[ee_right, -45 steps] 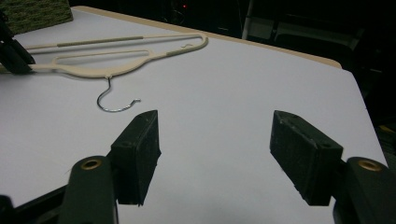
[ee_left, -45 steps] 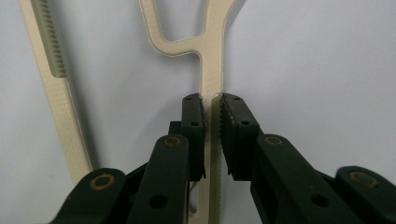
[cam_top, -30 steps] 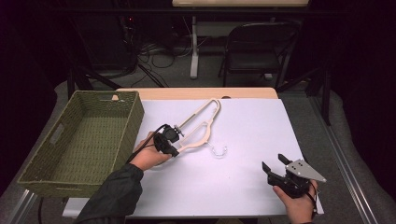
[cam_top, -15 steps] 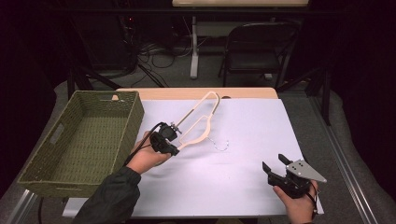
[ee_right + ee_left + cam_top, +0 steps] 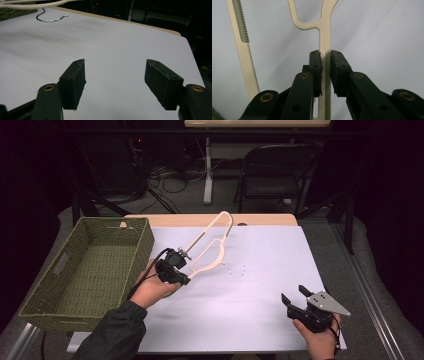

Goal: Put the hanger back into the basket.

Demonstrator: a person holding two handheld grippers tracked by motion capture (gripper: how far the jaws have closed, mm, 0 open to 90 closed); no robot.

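Observation:
A cream plastic clothes hanger is held off the white table sheet, slanting up and away from me. My left gripper is shut on one of its bars at the near end. In the left gripper view the ribbed bar is pinched between the jaws of the left gripper. The hanger's metal hook hangs down near the sheet, and it is at the far left as the hook in the right gripper view. My right gripper rests at the near right, open and empty.
A green woven basket stands at the left edge of the table, right beside my left hand. Beyond the table's far wooden edge are a folding chair and cables on the floor.
The left gripper has lifted the hanger off the sheet and tipped its far end upward. The hook has risen with it. The right gripper has stayed put.

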